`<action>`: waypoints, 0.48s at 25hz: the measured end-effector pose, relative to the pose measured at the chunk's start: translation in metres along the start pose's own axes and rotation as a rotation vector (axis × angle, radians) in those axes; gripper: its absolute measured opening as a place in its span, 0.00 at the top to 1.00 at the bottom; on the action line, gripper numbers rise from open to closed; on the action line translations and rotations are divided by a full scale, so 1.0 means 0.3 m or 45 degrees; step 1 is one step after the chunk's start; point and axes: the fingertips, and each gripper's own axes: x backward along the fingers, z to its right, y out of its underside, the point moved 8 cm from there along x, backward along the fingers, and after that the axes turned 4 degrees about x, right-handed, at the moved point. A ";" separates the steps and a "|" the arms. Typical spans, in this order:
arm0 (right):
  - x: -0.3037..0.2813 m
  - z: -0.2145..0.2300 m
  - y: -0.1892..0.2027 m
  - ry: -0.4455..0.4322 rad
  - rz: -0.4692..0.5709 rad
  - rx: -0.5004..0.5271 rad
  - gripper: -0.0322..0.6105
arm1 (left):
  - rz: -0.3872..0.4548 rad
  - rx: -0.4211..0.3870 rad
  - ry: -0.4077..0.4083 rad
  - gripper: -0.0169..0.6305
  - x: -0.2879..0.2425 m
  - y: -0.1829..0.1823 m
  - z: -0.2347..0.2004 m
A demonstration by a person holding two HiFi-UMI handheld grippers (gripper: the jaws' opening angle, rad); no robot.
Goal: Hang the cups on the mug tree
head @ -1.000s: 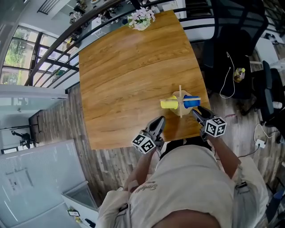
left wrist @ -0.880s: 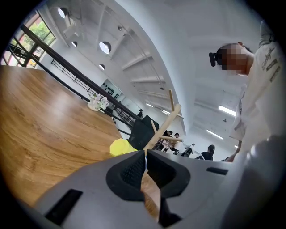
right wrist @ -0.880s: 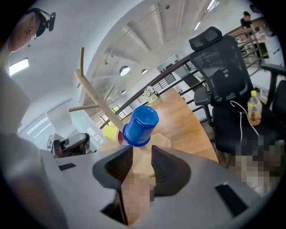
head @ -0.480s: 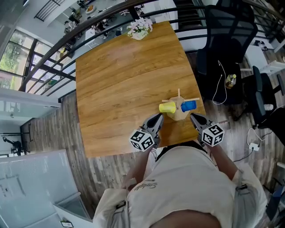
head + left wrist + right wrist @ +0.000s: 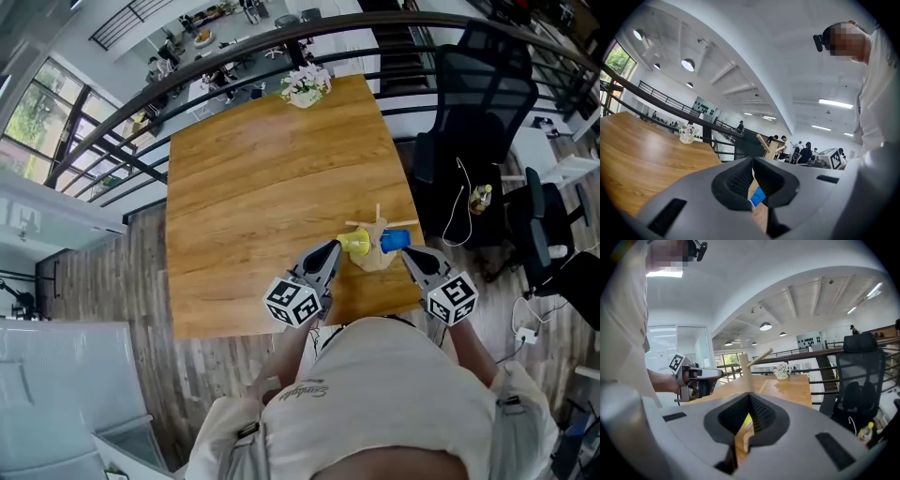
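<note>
On the near right part of the wooden table (image 5: pixel 262 178) stands the wooden mug tree (image 5: pixel 378 251). A yellow cup (image 5: pixel 355 244) hangs on its left side and a blue cup (image 5: pixel 395 241) on its right. My left gripper (image 5: pixel 331 249) hovers just left of the yellow cup, shut and empty. To the right of the blue cup my right gripper (image 5: pixel 409 256) is shut and empty as well. In the left gripper view the shut left gripper (image 5: pixel 752 174) points at the mug tree (image 5: pixel 769 144), with a bit of the blue cup (image 5: pixel 758 197) showing. The right gripper (image 5: pixel 750 403) faces the tree's post (image 5: pixel 744 373).
A flower vase (image 5: pixel 306 84) sits at the table's far edge, by a black railing (image 5: pixel 244 52). Black office chairs (image 5: pixel 487 89) stand to the right of the table, and one chair (image 5: pixel 860 380) shows in the right gripper view. The table's near edge lies just below the mug tree.
Both grippers have risen toward the head camera and look larger. The right gripper has drawn back from the blue cup. Both cups stay on the tree.
</note>
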 end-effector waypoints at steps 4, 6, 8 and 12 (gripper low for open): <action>0.034 -0.023 -0.107 -0.014 0.081 0.057 0.96 | 0.117 -0.040 -0.059 0.94 0.013 -0.075 0.015; 0.063 -0.029 -0.163 0.002 0.142 0.098 0.96 | 0.173 -0.073 -0.077 0.94 0.022 -0.116 0.037; 0.089 -0.033 -0.215 0.016 0.190 0.137 0.96 | 0.205 -0.102 -0.084 0.94 0.031 -0.156 0.062; 0.115 -0.036 -0.301 0.015 0.267 0.216 0.96 | 0.252 -0.143 -0.097 0.94 0.049 -0.234 0.104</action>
